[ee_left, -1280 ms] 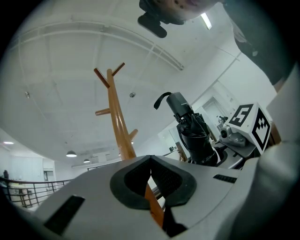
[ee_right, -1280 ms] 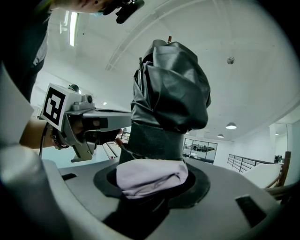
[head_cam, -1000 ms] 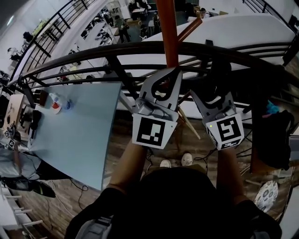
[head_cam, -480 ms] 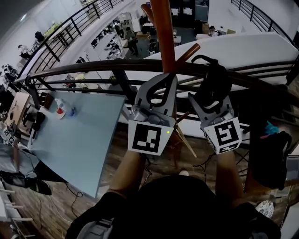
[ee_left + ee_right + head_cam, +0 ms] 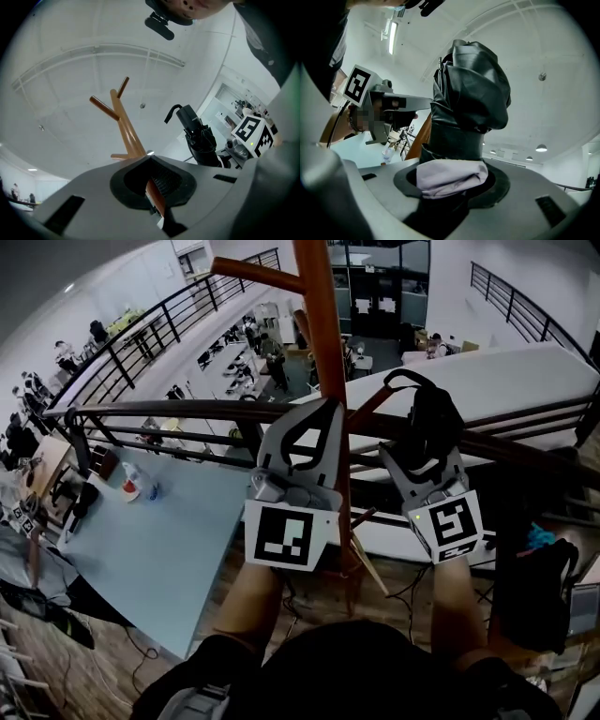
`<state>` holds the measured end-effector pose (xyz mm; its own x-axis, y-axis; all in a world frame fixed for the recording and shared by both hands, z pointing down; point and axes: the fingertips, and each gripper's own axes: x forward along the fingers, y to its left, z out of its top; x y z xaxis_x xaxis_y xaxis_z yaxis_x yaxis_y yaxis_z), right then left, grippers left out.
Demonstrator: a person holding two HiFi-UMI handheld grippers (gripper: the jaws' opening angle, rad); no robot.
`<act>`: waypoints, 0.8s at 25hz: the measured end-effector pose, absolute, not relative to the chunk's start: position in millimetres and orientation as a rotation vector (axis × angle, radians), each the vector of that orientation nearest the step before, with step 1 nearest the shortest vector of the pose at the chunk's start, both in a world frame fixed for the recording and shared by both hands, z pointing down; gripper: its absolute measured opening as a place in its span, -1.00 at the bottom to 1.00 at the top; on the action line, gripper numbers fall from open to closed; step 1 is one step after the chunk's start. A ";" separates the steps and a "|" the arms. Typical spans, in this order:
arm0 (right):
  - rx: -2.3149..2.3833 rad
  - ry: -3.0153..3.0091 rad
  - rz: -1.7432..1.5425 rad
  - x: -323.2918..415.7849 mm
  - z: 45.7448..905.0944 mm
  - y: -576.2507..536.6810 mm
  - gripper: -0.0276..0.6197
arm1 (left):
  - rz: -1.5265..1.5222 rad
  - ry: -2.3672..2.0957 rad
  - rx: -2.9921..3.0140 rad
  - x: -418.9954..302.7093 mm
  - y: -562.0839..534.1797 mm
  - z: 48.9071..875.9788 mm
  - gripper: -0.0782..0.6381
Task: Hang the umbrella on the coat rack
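umbrella point(image 5: 433, 432): black, folded, standing upright out of the right gripper; just right of the coat rack's pole, not yet hung.
strap loop point(image 5: 405, 379): at the umbrella's top, close beside the tip of a slanting peg point(image 5: 367, 411); over the peg or only next to it, cannot tell.
right gripper point(image 5: 424, 470): clamped on the umbrella's lower end; a fold of pale lilac cloth point(image 5: 450, 176) pinched between the jaws, black fabric bulging above it.
left gripper point(image 5: 326, 409): jaw tips pressed together, nothing gripped; brown wood visible through the hollow behind the tips; raised in front of the pole.
coat rack point(image 5: 319, 343): brown wooden pole, upright, with slanting pegs near the top; rising between the two grippers.
railing point(image 5: 187, 413): dark, curved, running across behind the rack and grippers.
table point(image 5: 159, 549): pale blue, below at the left; a bottle point(image 5: 131, 482) near its far corner.
bag point(image 5: 539, 587): black, low at the right edge.
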<state>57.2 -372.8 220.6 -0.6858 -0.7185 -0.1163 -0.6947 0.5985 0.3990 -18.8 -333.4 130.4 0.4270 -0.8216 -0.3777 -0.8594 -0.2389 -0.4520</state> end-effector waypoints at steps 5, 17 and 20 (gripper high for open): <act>1.255 -2.758 -0.725 66.8 189.7 -377.8 -0.19 | 0.108 1.418 -2.062 -15.7 -331.7 101.5 -0.74; 1.352 -2.743 -0.873 78.5 116.5 -390.0 -0.19 | 0.127 1.396 -1.922 -14.9 -312.6 24.9 -0.74; 1.324 -2.746 -0.910 71.5 107.6 -384.1 -0.19 | 0.133 1.405 -1.907 -13.2 -307.2 17.6 -0.75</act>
